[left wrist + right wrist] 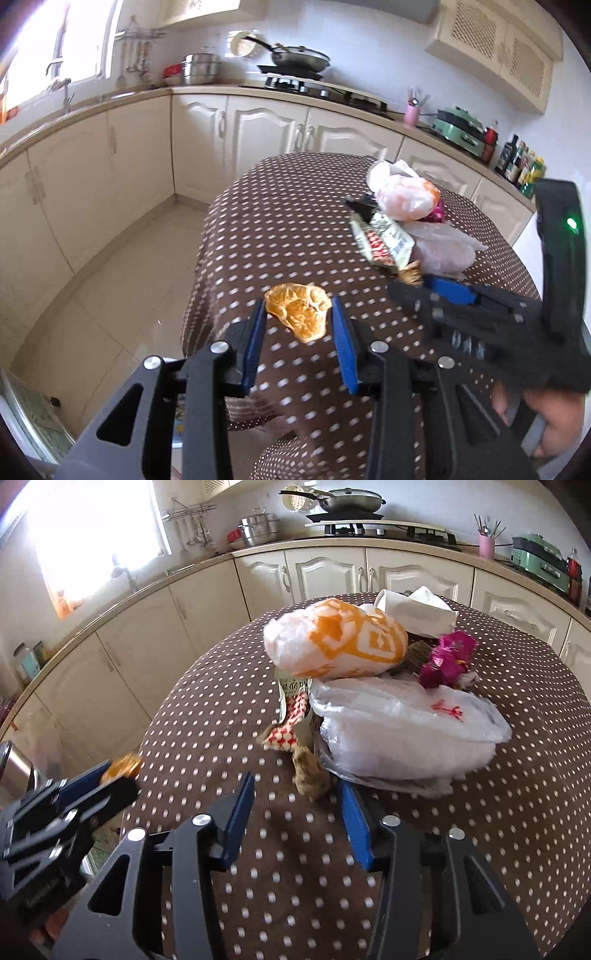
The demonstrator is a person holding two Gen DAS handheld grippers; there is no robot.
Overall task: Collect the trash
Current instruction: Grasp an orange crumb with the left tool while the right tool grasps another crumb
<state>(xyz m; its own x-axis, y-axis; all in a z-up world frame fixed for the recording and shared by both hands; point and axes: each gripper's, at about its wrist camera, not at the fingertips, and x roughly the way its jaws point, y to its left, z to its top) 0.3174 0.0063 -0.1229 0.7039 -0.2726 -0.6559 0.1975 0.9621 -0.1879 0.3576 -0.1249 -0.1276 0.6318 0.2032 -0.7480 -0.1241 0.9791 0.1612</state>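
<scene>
Left gripper [298, 314] clamped on orange peel [298, 309] above polka-dot tablecloth [280, 236]. Right gripper [297, 801] fingers apart, brown scrap [311, 773] between tips.

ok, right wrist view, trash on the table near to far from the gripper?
right gripper → brown crumpled scrap → red-and-white wrapper → clear plastic bag → orange-and-white bag → white tissue, all on the dotted tablecloth.

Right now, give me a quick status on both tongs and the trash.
Left tongs shut on orange peel, lifted off the table. Right tongs open, brown scrap between the blue pads. Plastic bag crowds the right pad.
</scene>
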